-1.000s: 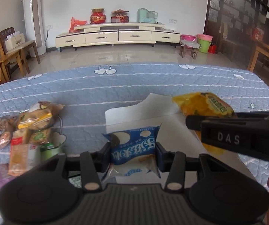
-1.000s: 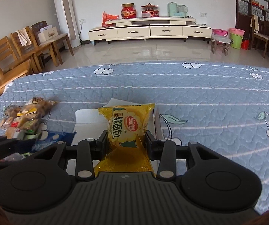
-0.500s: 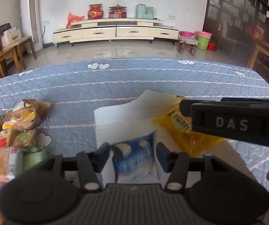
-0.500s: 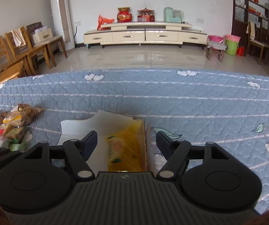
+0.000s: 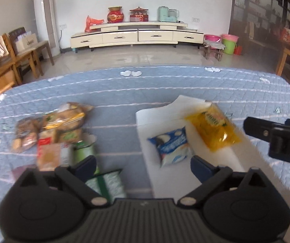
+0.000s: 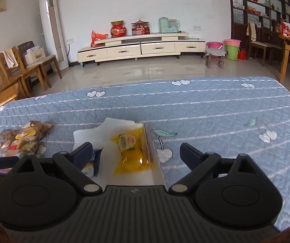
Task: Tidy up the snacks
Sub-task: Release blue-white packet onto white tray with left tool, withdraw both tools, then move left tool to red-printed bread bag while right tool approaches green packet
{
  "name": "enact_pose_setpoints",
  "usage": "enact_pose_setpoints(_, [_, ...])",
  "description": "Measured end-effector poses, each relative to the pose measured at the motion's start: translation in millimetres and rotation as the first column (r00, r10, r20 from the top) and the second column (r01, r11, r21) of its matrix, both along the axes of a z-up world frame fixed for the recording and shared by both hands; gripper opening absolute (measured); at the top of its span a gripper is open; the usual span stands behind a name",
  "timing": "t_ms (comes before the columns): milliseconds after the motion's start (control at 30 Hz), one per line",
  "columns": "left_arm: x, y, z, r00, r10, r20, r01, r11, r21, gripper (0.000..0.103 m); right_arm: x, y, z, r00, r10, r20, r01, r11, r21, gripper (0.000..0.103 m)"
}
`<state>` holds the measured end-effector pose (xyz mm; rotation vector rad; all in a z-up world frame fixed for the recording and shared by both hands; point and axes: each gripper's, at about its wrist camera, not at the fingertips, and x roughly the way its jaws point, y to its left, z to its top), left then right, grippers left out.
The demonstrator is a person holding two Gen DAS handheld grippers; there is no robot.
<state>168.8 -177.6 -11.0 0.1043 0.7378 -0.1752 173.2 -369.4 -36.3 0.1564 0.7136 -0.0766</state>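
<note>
Your left gripper (image 5: 142, 165) and right gripper (image 6: 136, 152) gape wide, empty; blue packet (image 5: 172, 146) and yellow packet (image 5: 213, 129) lie in the white box (image 5: 145, 119), snack pile (image 5: 49, 129) at the quilt's left edge remains.

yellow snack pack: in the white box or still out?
In. The yellow snack pack lies flat on the white box floor beside the blue pack; the right gripper is open and clear of it.

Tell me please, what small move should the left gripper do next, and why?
Probably swing the left gripper left toward the snack pile and pick one packet. Both grippers have their jaws wide open and hold nothing; the blue packet and yellow packet already lie in the white box, while the pile lies on the quilt beside it.
</note>
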Motion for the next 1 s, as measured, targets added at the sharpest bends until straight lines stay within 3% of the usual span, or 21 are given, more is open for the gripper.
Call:
enact_pose_setpoints(133, [-15.7, 13.6, 2.8, 1.000, 0.007, 0.018, -0.007, 0.999, 0.039, 0.100, -22.6, 11.1, 1.4, 1.000, -0.004, -0.006, 0.004, 1.000, -0.005, 0.103])
enact_pose_setpoints(567, [-49.6, 59.4, 12.0, 0.997, 0.055, 0.054, -0.056, 0.998, 0.023, 0.102, -88.5, 52.1, 11.7, 1.000, 0.012, -0.012, -0.011, 1.000, 0.015, 0.103])
enact_pose_setpoints(1000, [-68.7, 96.0, 13.9, 0.992, 0.108, 0.072, -0.110, 0.994, 0.022, 0.102, -100.8, 81.4, 24.7, 0.996, 0.088, -0.019, -0.088, 0.996, 0.016, 0.103])
